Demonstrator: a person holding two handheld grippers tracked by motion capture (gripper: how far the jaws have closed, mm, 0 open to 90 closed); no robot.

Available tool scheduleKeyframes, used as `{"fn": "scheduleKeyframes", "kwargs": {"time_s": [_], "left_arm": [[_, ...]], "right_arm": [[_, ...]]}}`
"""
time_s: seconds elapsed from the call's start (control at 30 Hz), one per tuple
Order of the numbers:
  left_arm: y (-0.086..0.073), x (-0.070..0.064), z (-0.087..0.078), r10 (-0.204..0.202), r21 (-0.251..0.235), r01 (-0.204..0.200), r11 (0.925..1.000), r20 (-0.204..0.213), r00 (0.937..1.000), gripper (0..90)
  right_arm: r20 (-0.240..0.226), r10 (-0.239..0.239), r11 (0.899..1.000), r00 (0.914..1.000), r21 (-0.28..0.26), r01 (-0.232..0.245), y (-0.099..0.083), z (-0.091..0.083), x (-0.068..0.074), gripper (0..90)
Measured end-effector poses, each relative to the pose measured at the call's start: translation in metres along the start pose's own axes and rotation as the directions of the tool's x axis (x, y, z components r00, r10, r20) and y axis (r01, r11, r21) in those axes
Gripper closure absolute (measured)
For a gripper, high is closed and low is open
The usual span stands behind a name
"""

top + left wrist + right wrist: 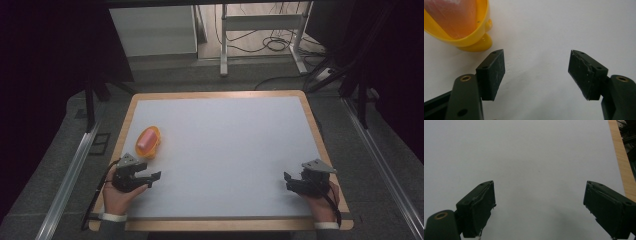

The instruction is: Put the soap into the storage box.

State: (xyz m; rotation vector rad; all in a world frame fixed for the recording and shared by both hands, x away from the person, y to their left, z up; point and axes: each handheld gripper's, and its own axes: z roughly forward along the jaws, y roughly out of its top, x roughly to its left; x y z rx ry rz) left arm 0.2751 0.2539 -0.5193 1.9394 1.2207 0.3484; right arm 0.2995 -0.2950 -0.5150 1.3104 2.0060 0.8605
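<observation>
Yellow dish (pixel 148 142) with pink contents lies at the table's (pixel 225 145) nine o'clock, just beyond the left gripper (pixel 150 179), jaws spread. Right gripper (pixel 290 181), at five o'clock, likewise gapes empty.

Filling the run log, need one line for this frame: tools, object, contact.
left tool: open, empty | right tool: open, empty | yellow container: table left side, beyond left tool, untouched

A white-topped table with a wooden rim (pixel 215 95) carries a yellow plastic bowl holding something pink (pixel 148 141) toward nine o'clock. The black left gripper (pixel 150 180) sits just beside the bowl, at its six o'clock. The black right gripper (pixel 289 181) lies well apart, near four o'clock of the table.
</observation>
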Motion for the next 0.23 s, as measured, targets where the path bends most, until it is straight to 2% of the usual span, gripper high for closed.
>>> {"fn": "scheduleKeyframes", "kwargs": {"time_s": [0.13, 0.23], "left_arm": [[-0.0002, 0.0024, 0.0026, 0.000, 0.023, 0.000, 0.9997, 0.009, 1.0000, 27.2], [-0.0005, 0.0035, 0.0017, -0.011, 0.017, 0.011, 0.9998, 0.005, 0.9999, 26.6]], "right_arm": [[-0.009, -0.008, 1.000, 0.9999, 0.001, 0.008, 0.0026, 0.0027, 0.0059, 10.1], [-0.024, -0.013, 1.000, 0.9996, -0.003, 0.013, 0.0051, 0.0050, 0.0102, 10.1]]}}
